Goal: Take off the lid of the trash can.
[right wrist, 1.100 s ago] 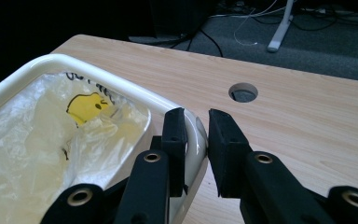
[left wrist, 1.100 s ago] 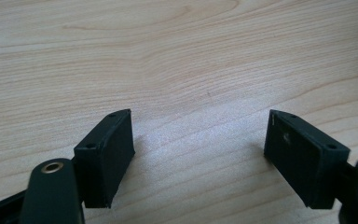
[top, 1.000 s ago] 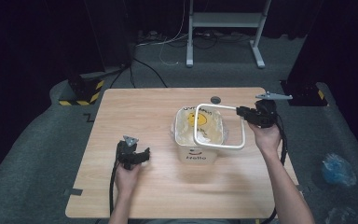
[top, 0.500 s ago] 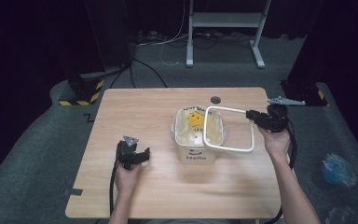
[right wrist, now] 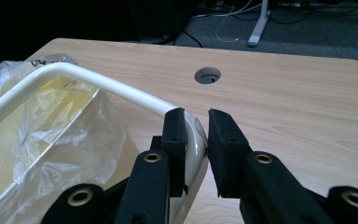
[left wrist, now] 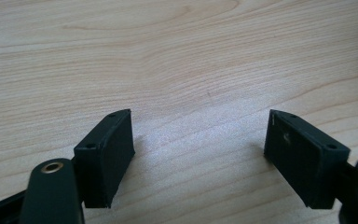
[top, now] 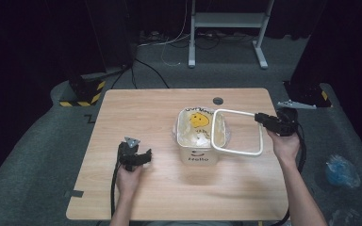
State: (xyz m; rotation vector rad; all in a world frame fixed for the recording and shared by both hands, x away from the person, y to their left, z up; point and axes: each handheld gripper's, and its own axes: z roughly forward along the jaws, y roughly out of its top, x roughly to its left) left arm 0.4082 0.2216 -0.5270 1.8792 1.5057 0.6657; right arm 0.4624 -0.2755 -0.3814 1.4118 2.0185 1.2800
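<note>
- High view shows a small cream bin near the middle of the wooden counter, lined with a clear plastic bag that carries a yellow smiley print.
- A white rectangular rim frame hangs tilted at the bin's 3 o'clock side, its left edge over the bin's mouth and its right end lifted clear.
- The right gripper holds that frame at its 3 o'clock corner; in the right gripper view the jaws are nearly closed and pinch the rounded corner of the frame.
- The left gripper rests on the counter at about 8 o'clock from the bin, well apart from it; in the left gripper view its jaws stand wide with nothing between them, bare wood below.
- Step in hand, as I judge it: carrying the frame relative to the bin mouth, either to seat it over the bag or to take it away.
- To do it well, keep the pinch firm on the corner, since a one-corner hold lets the frame swing.
- Level the frame before any lowering, so all four sides meet the bin's edge together.
- Watch the loose bag folds at the 12 o'clock side; they could snag or bunch.
- The free left gripper could steady the bin's wall, as the light bin may slide.
</note>
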